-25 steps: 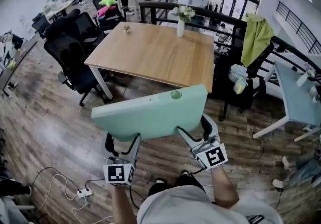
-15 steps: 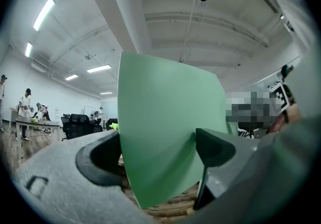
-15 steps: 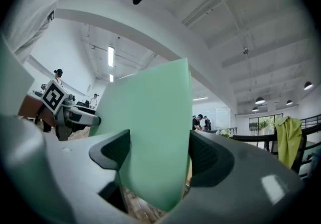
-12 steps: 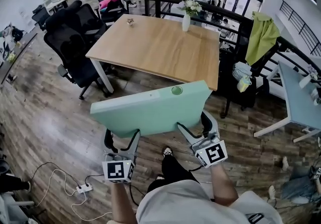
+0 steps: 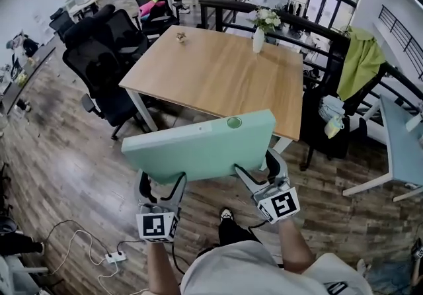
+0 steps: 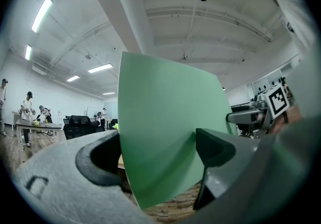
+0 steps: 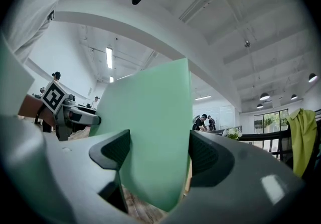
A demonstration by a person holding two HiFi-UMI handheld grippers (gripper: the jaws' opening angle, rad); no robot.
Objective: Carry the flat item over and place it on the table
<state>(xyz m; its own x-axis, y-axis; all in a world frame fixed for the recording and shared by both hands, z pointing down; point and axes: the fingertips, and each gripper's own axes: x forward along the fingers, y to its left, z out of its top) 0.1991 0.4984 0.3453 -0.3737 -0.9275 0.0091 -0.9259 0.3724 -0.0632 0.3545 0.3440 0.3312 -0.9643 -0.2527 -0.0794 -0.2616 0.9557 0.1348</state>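
A flat mint-green board (image 5: 198,147) with a round hole near its top right hangs in the air over the wooden floor, tilted, just short of the near edge of the wooden table (image 5: 218,75). My left gripper (image 5: 162,184) is shut on its lower left edge, and my right gripper (image 5: 258,171) is shut on its lower right edge. The left gripper view has the green board (image 6: 165,137) pinched between both jaws. The right gripper view shows the same board (image 7: 150,132) clamped between its jaws.
On the table's far side stand a white vase of flowers (image 5: 260,34) and a small object (image 5: 179,37). Black office chairs (image 5: 106,62) crowd the table's left side. A chair with a green cloth (image 5: 360,62) stands to the right. A power strip with cables (image 5: 109,257) lies on the floor.
The view has advanced toward the wooden table, which now sits closer to the board. Both grippers keep the same hold on the green board.
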